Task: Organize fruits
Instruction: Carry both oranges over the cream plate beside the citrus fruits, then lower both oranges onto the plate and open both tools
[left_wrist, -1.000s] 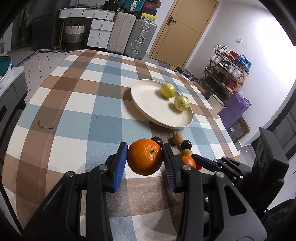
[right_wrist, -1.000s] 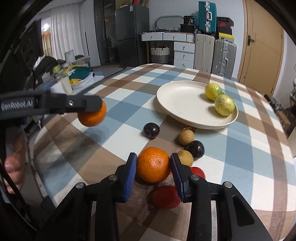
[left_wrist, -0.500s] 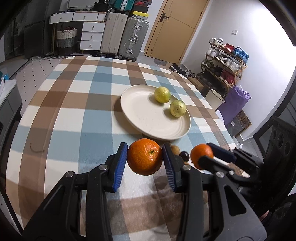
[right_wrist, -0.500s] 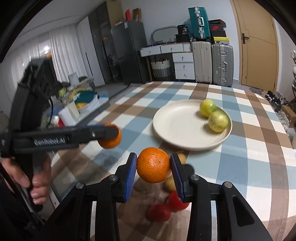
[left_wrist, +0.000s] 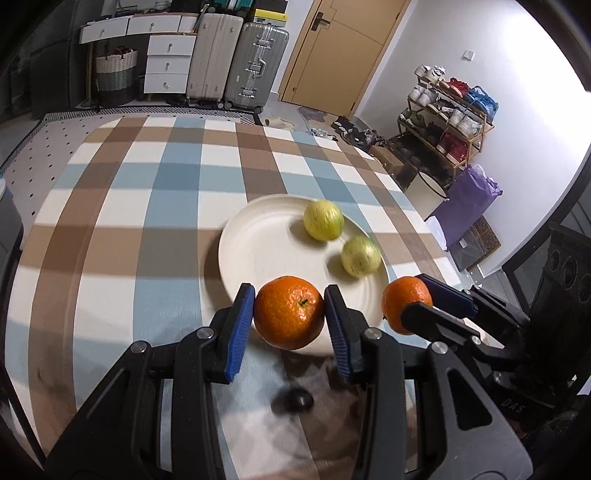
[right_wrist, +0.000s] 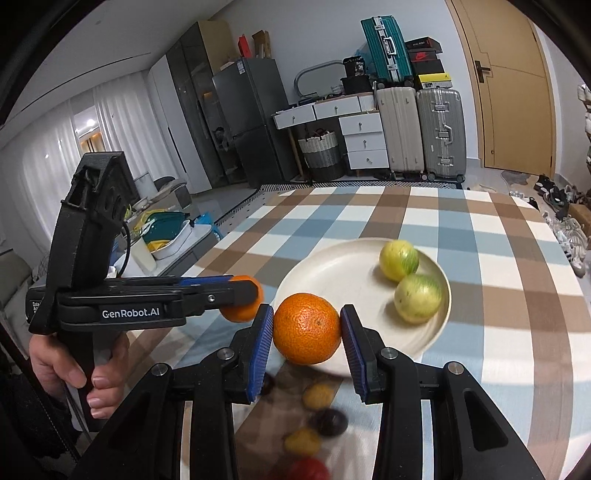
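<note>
The left gripper (left_wrist: 289, 316) is clamping an orange (left_wrist: 288, 312) over the near rim of the cream plate (left_wrist: 258, 251); the right gripper (right_wrist: 307, 339) is clamping a second orange (right_wrist: 306, 333) beside it. Two yellow-green fruits (left_wrist: 323, 220) are lying in the plate; small loose fruits (right_wrist: 325, 421) are lying blurred on the checked cloth (left_wrist: 147, 192) before the plate.

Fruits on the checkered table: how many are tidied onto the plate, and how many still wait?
Done: two yellow-green round fruits lie on the cream round plate. In hand: the left gripper grips one orange, and the right gripper grips another orange, both near the plate's rim. Left: several small fruits, yellowish, dark and red, sit blurred on the checkered tablecloth.
</note>
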